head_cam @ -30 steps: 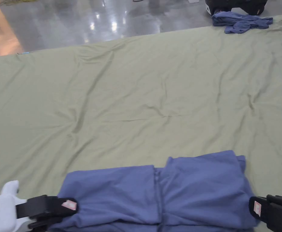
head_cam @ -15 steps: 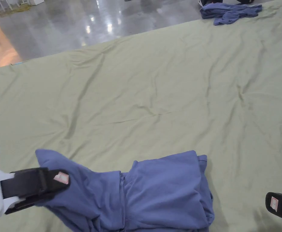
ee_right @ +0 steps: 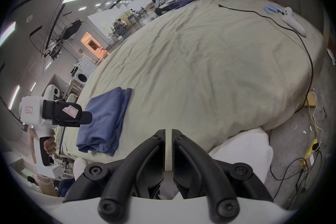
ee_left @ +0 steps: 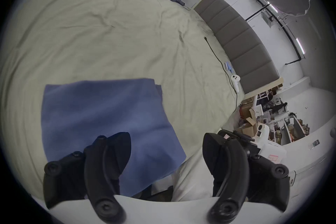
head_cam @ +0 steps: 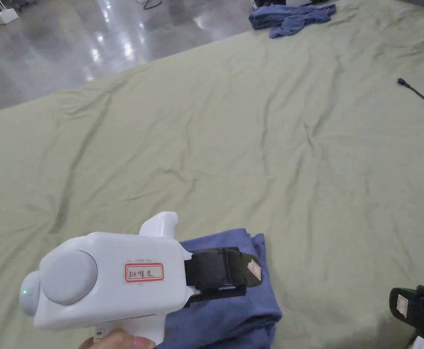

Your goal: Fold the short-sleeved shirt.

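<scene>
Left gripper (ee_left: 166,148): its jaws stand wide apart with nothing between them. In the head view the white body and black jaws (head_cam: 247,272) hang above the blue shirt, pointing toward the right gripper.
Left hand (ee_right: 48,146): wraps the left gripper's handle, seen from the right gripper view, at the near edge of the bed.
Right gripper (ee_right: 168,134): jaws drawn almost together, only a thin slit between the pads, and no cloth in that slit. In the head view its black tip (head_cam: 404,304) sits well apart from the shirt, over bare sheet.
Short-sleeved shirt (head_cam: 234,309): blue, folded into a compact, roughly square stack of layers lying flat on the sheet. It lies directly below and ahead of the left gripper's jaws; in the left gripper view (ee_left: 101,115) one jaw overlaps it and the other lies past its edge. From the right gripper it lies off to the left (ee_right: 105,118), near the bed's near edge.
Sheet (head_cam: 252,150): pale green, creased, spread ahead of both grippers.
Second blue garment (head_cam: 290,17): bunched up at the far edge of the bed, well beyond both grippers.
Black cable (head_cam: 420,93): lies on the sheet far ahead of the right gripper.
White controller (ee_right: 292,22): rests beside that cable, near the padded grey headboard (ee_left: 241,49).
</scene>
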The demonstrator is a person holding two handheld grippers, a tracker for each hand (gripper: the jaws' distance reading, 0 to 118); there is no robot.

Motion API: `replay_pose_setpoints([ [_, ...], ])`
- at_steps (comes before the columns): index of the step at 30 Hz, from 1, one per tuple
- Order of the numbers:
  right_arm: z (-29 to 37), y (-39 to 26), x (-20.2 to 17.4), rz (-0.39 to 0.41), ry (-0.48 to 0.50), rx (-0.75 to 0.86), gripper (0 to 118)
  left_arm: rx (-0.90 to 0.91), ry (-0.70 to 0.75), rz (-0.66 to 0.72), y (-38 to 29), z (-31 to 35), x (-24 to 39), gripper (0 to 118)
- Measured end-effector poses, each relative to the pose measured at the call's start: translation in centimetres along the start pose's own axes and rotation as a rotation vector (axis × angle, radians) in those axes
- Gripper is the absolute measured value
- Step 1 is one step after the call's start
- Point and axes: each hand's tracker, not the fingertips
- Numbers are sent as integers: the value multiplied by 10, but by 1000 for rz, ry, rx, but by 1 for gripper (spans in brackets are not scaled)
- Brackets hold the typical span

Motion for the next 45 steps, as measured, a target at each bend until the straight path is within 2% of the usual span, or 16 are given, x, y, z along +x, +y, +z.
replay_pose_setpoints([
  [5,5,2,4,-27,-24,20,9,129,13,22,1,39,-11,93],
  [6,5,2,4,-29,-24,24,9,163,33,26,0,46,-10,83],
  [8,3,2,2,-31,-17,24,9,201,114,24,-1,50,-17,47],
  [9,2,2,3,-28,-13,22,9,187,162,12,-1,46,-19,35],
  [10,0,1,1,-25,-10,20,9,184,185,16,-2,41,-20,35],
  [11,-1,1,-1,-19,-7,16,9,168,168,33,-3,32,-25,8],
  [12,-2,0,-2,-13,-1,11,9,138,148,44,-4,23,-29,5],
  [14,-3,-1,-5,-6,3,2,9,72,102,76,-8,-1,-28,5],
  [16,-4,-2,-7,5,4,-7,9,6,82,53,-14,-28,-23,5],
  [18,-4,-2,-6,11,-4,-10,9,-5,110,29,-20,-47,-12,4],
  [21,-1,-1,-10,18,-11,-11,9,14,93,0,-17,-46,-1,3],
  [29,-4,4,-31,51,-4,-31,9,-25,-84,-8,-23,-49,13,2],
  [32,-4,7,-47,99,4,-34,9,13,-151,80,-27,-32,-4,1],
  [36,-13,18,-68,152,41,-42,9,153,-152,181,-32,17,-43,0],
  [40,-32,28,-104,248,111,-62,9,266,-125,280,-46,67,-88,0],
  [45,-71,33,-156,394,174,-123,9,301,-120,371,-70,97,-135,1],
])
